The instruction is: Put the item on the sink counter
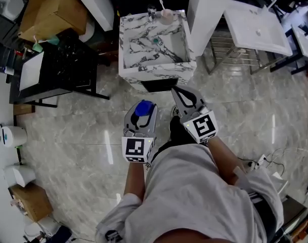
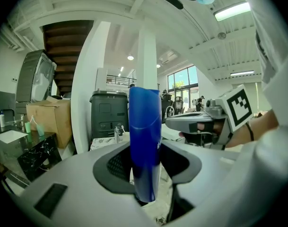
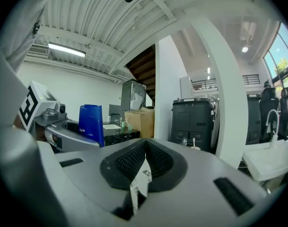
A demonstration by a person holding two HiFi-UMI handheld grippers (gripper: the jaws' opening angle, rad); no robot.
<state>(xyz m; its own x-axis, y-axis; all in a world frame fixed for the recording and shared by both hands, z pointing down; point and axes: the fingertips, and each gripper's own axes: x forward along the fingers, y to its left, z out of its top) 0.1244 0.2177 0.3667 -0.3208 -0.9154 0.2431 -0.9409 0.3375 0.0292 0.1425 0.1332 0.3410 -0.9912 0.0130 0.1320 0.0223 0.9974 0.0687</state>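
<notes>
A blue upright tube-like item (image 1: 144,107) (image 2: 144,141) stands between the jaws of my left gripper (image 1: 141,114) (image 2: 146,174), which is shut on it at waist height over the floor. My right gripper (image 1: 177,93) (image 3: 143,167) is beside it, shut on a thin white printed packet (image 3: 138,189). The right gripper view also shows the blue item (image 3: 91,124) at its left. The marble sink counter (image 1: 155,66) stands just ahead of both grippers. It carries a tap (image 1: 152,12) and a pink cup (image 1: 167,16) at its back edge.
A black table (image 1: 68,67) with a white board and a cardboard box (image 1: 52,9) stand at the left. A white column (image 1: 207,9) rises right of the counter. Beyond it a white basin (image 1: 257,27) rests on a metal rack. Cables (image 1: 260,161) lie on the floor.
</notes>
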